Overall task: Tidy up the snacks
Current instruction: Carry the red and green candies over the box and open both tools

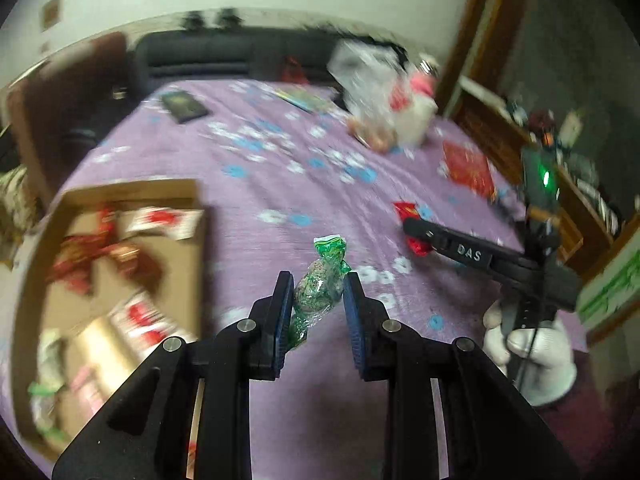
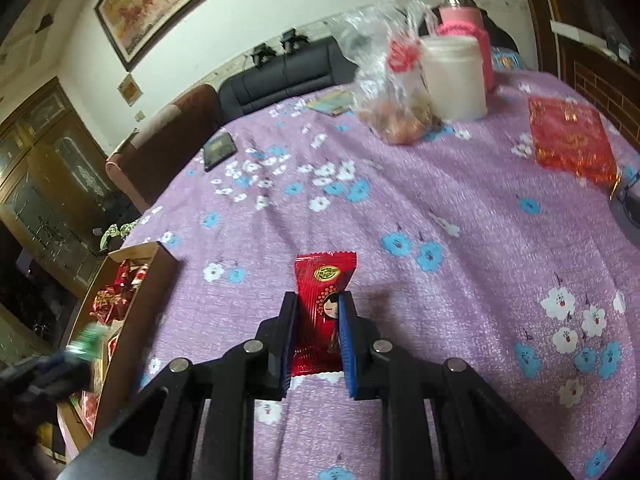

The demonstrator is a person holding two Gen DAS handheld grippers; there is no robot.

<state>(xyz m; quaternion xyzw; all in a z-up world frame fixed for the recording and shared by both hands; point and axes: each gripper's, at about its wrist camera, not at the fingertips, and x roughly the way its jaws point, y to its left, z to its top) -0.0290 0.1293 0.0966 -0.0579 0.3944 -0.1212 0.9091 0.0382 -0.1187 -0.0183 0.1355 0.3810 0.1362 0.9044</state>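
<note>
My left gripper point(image 1: 318, 284) is shut on a green-wrapped candy point(image 1: 320, 284) and holds it above the purple flowered tablecloth point(image 1: 256, 168). My right gripper point(image 2: 318, 300) is shut on a red snack packet point(image 2: 318, 300) with a cartoon face, also above the cloth. The right gripper also shows in the left wrist view point(image 1: 416, 236), at the right, with the red packet at its tip. A cardboard box point(image 1: 132, 188) holding several red and white snack packets lies at the left; it also shows in the right wrist view point(image 2: 160, 264). The left gripper with the green candy appears blurred over that box point(image 2: 86, 346).
A clear plastic bag of snacks point(image 2: 392, 92), a white jar point(image 2: 456, 76) and a pink-sleeved bottle point(image 2: 464, 20) stand at the far side. A red envelope point(image 2: 568, 140) lies at the right, a dark booklet point(image 2: 218, 150) at the far left. A sofa point(image 2: 280, 76) is behind the table.
</note>
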